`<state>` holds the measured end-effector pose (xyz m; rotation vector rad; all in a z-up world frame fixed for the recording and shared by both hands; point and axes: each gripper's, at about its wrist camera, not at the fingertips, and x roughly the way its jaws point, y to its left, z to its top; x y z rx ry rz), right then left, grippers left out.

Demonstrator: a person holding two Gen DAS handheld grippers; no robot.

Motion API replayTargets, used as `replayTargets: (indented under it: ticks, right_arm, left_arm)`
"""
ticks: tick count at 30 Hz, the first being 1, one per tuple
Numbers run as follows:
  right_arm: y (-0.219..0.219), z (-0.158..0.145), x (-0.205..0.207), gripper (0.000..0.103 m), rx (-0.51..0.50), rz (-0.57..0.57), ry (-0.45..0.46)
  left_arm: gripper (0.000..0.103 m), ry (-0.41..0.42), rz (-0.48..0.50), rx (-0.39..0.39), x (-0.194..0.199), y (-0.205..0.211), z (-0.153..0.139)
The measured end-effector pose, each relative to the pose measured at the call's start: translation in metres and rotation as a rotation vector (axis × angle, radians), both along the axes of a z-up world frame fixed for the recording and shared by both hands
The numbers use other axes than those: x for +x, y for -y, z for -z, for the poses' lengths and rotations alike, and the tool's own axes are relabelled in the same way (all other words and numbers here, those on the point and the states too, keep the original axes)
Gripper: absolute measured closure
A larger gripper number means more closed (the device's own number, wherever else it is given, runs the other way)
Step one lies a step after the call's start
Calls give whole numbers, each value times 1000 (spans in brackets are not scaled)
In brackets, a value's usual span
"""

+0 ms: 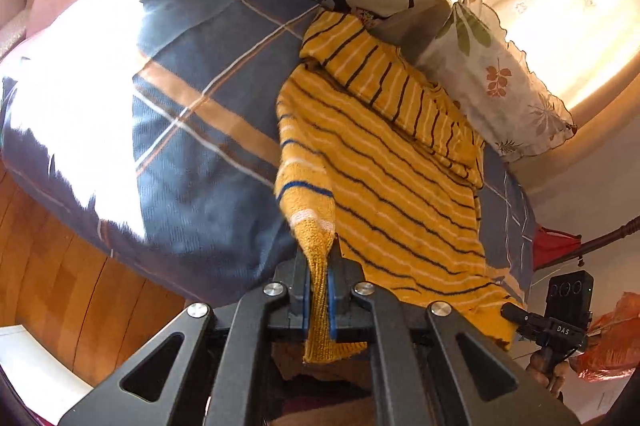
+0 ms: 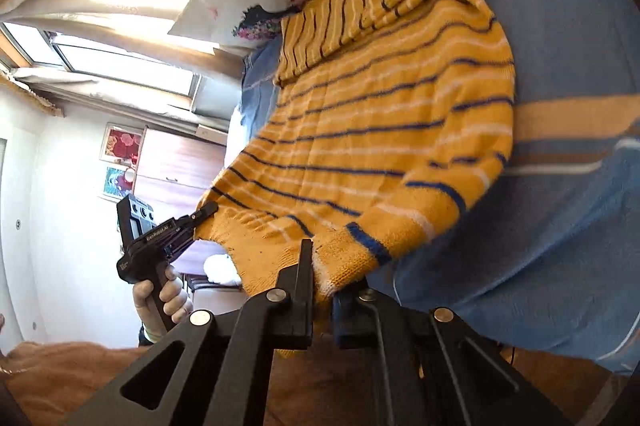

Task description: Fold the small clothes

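Plaid bedspread under striped yellow sweater

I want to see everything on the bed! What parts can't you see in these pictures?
- Left wrist view: the left gripper pinches the yellow striped sweater; its fingers hide the cloth between them.
- Left wrist view: sun glare washes out part of the plaid quilt.
- Right wrist view: the right gripper covers the sweater's hem, and the near stripes are blurred.
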<state>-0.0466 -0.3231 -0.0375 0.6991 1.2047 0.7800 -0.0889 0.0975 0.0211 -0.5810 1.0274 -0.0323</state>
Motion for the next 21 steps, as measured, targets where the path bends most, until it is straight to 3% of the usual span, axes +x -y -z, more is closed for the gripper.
replayTargets:
  ticks: [4, 11, 16, 21]
  right_arm:
    - [-1, -27, 58, 96, 26, 79, 70]
    - [-20, -46, 180, 96, -51, 228, 124]
    - [-16, -23, 253, 96, -124, 341, 73]
    - [-1, 23, 296, 93, -149, 454, -51]
  left_arm:
    - [97, 49, 17, 25, 60, -6, -20]
    - [97, 113, 108, 140, 215, 9, -32]
    - [97, 68, 142, 124, 313, 15, -3]
    - [96, -18, 190, 100, 373, 19, 40]
